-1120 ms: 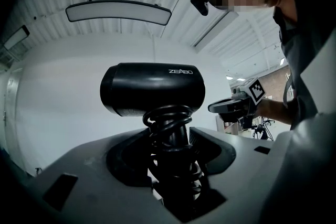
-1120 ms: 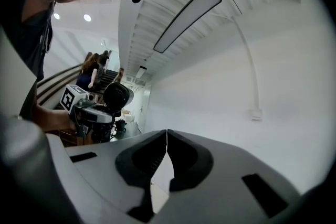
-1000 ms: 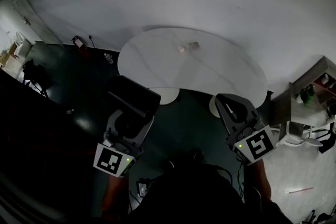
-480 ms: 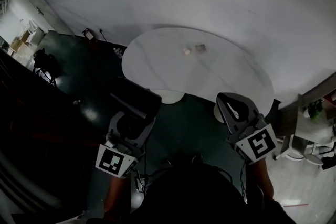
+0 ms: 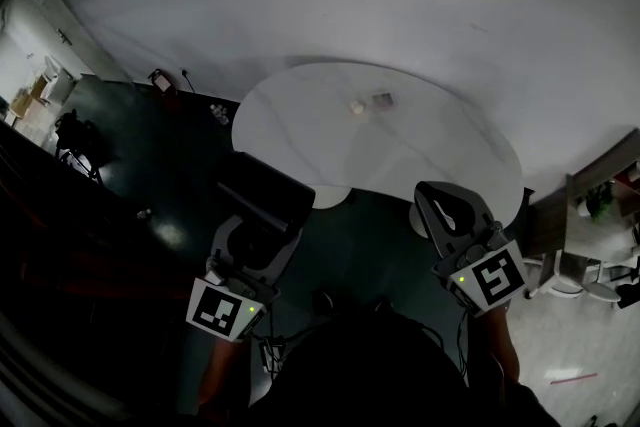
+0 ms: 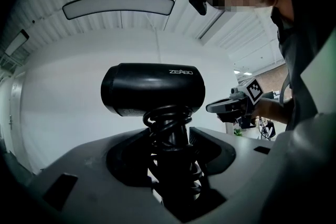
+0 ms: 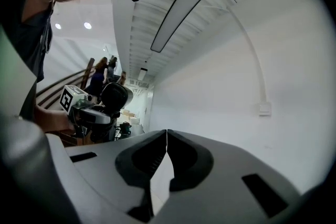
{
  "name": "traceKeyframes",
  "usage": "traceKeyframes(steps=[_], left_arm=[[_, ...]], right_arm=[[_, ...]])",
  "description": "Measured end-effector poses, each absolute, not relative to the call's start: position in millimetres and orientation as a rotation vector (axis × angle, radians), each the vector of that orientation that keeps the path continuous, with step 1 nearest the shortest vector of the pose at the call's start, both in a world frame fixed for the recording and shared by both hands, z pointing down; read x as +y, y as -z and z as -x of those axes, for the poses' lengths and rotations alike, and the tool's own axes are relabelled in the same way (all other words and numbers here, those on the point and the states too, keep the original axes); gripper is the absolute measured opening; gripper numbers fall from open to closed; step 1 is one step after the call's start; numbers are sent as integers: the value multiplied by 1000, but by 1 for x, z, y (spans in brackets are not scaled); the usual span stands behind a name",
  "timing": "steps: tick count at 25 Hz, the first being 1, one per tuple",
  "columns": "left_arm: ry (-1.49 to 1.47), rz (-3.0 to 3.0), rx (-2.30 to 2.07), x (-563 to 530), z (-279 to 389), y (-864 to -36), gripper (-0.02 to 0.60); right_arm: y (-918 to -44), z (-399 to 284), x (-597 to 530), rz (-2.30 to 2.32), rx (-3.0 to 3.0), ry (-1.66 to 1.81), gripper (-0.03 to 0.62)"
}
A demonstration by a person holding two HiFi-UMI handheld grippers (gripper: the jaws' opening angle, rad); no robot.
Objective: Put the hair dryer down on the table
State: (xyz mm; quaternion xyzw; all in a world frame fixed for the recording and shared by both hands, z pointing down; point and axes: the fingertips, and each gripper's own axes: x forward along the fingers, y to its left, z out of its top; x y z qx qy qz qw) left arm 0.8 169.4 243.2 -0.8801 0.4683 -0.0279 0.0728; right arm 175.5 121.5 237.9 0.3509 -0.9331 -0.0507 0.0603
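A black hair dryer (image 5: pixel 265 196) with its cord wound round the handle stands upright in my left gripper (image 5: pixel 258 231), just short of the near-left rim of the round white table (image 5: pixel 420 150). In the left gripper view the jaws are shut on the hair dryer (image 6: pixel 153 89) by its handle, left gripper (image 6: pixel 170 147). My right gripper (image 5: pixel 441 192) hovers at the table's near-right rim. Its jaws meet at the tips with nothing between them, right gripper (image 7: pixel 166 135). From that view the hair dryer (image 7: pixel 116 97) shows at the left.
Two small items, one white (image 5: pixel 358 106) and one grey (image 5: pixel 381 100), lie on the far part of the table. Its white foot (image 5: pixel 325 198) rests on a dark floor. Shelves and chairs (image 5: pixel 590 235) stand at the right, clutter (image 5: pixel 160 80) by the far-left wall.
Both grippers have edged forward toward the table's near rim. The left one still carries the hair dryer upright, and the right one stays shut and empty.
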Motion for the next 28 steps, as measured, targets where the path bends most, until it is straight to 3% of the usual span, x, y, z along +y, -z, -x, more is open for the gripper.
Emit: traceKeyframes(steps=[16,28], left_arm=[[35,2744,1260,130,93,-250,218],[58,2704,1388,94,87,-254,218]], right_arm=[[-224,-89,108,-1261,-2697,222,8],[-227,-88,53,-1132,-2764,204,8]])
